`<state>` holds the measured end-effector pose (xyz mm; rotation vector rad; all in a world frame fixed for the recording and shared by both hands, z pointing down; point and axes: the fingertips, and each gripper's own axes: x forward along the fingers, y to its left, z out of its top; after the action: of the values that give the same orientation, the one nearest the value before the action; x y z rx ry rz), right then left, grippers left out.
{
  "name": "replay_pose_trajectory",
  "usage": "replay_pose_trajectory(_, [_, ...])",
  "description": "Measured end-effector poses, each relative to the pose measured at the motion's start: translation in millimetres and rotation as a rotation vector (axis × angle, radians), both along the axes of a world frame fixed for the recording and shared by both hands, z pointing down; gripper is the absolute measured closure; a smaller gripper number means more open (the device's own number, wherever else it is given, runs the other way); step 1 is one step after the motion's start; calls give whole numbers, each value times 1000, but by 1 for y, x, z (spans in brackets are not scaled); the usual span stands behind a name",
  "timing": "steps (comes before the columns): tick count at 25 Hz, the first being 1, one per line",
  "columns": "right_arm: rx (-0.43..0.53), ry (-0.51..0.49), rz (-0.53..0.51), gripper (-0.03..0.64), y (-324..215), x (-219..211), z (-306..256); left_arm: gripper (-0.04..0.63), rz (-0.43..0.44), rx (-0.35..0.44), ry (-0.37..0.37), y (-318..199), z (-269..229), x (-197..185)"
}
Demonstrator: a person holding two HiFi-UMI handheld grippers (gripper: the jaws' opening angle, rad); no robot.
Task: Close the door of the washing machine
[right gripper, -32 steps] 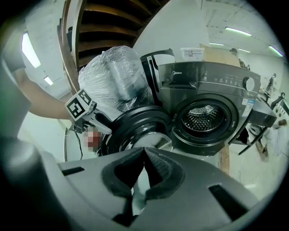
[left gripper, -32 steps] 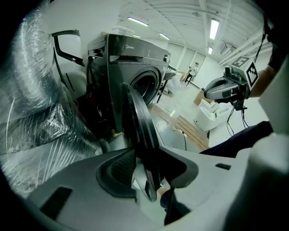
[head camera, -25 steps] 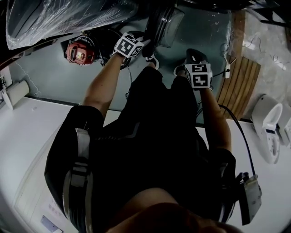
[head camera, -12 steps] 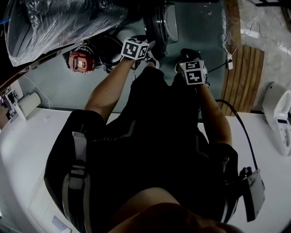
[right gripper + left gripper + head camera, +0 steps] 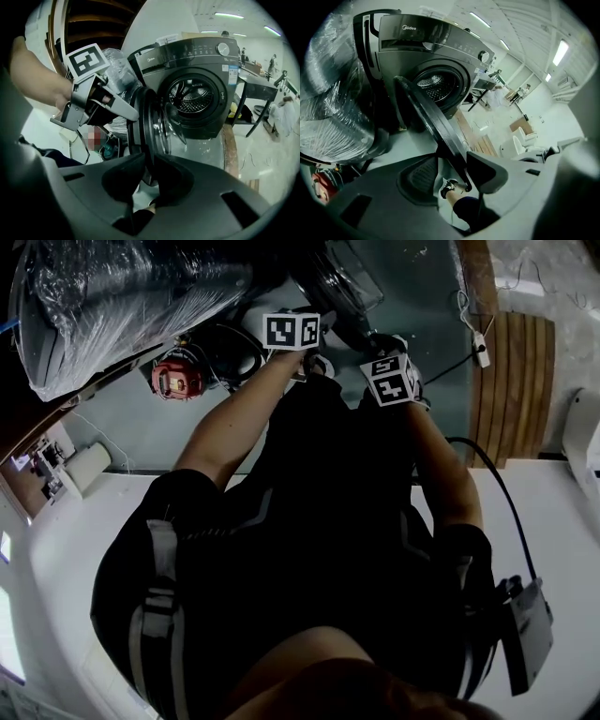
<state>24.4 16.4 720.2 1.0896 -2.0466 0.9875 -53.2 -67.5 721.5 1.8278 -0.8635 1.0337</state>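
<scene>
Slid across onto the door edge, with left gripper wide apart astride it, right gripper just opening astride it too; unclamped, ready for pushing shut.

Black short-sleeved top, grey shoulder strap, black cable, black-white marker cubes.

Door before washer — wrapped bundle left.

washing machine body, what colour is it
The washing machine is dark grey, with a black door opening. It shows best in the right gripper view.
</scene>
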Motion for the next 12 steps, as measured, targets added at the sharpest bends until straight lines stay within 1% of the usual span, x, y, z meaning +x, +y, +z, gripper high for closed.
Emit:
replay_pose_trajectory(3, [-8, -14, 22, 528, -4, 12, 5, 402, -21, -10, 15, -8, -2, 23])
replay_pose_trajectory(5, [-10, -16, 26, 514, -5, 19, 9, 400, -20, -13, 12, -13, -2, 36])
replay_pose_trajectory(8, [-4, 9, 23, 502, -8, 33, 17, 399, -17, -14, 13, -20, -4, 52])
replay_pose_trajectory(12, [-1, 56, 22, 485, -23, 52, 30, 399, -62, -24, 40, -30, -4, 72])
